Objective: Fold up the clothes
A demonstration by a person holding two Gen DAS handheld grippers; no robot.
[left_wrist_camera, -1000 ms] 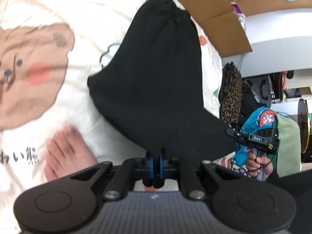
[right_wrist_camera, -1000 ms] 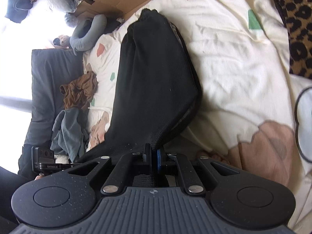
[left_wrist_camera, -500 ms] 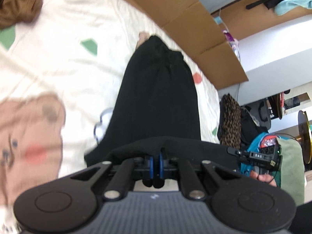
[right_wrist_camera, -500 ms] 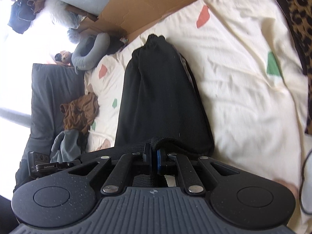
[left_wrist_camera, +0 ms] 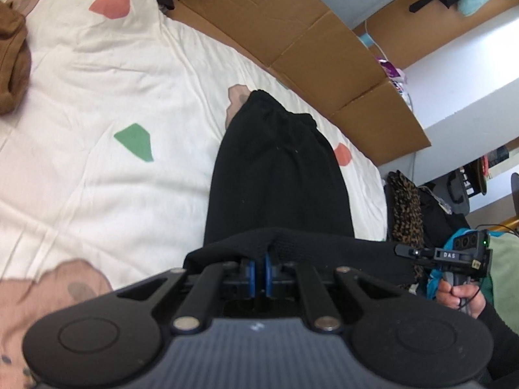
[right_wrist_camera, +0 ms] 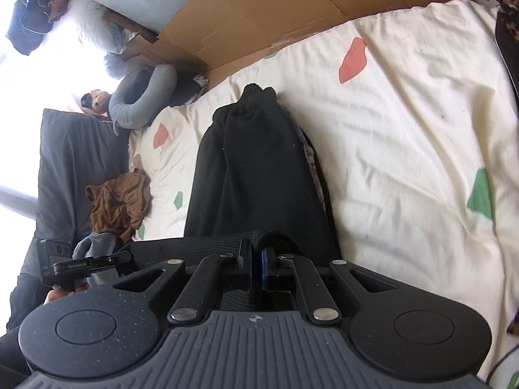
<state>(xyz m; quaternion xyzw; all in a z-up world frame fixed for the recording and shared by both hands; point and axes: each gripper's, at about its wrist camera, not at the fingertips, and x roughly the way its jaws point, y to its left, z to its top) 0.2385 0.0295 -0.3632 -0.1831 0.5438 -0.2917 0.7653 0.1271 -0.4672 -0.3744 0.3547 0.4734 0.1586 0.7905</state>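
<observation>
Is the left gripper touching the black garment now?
Touching. In the left wrist view, the left gripper is shut on the near hem of the black garment, and the fabric drapes over its blue pads.

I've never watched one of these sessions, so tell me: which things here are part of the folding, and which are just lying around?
Part of the job:
black garment
left hand-held gripper, shut on its hem
right hand-held gripper, shut on its hem
bedspread underneath

Just lying about:
brown garment
cardboard
grey neck pillow
leopard-print cloth
</observation>
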